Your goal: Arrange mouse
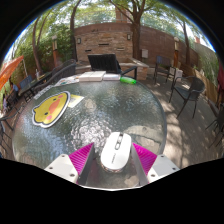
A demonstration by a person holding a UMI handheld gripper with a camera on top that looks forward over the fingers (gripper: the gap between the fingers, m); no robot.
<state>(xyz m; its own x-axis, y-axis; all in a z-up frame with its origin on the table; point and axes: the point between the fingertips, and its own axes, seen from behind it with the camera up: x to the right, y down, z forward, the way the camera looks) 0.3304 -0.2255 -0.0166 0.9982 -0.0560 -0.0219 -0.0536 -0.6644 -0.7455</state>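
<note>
A white computer mouse (115, 150) sits between my gripper's (115, 152) two pink-padded fingers, with its front end reaching past the fingertips. Both pads press against its sides, so the gripper is shut on it. The mouse is just above the near part of a round glass table (150, 115). A yellow duck-shaped mouse pad (50, 107) lies on the table ahead and to the left of the fingers.
A dark laptop (102, 66) and a small green object (128, 79) sit at the table's far edge. Dark patio chairs (186, 92) stand around the table. A brick wall and trees stand beyond.
</note>
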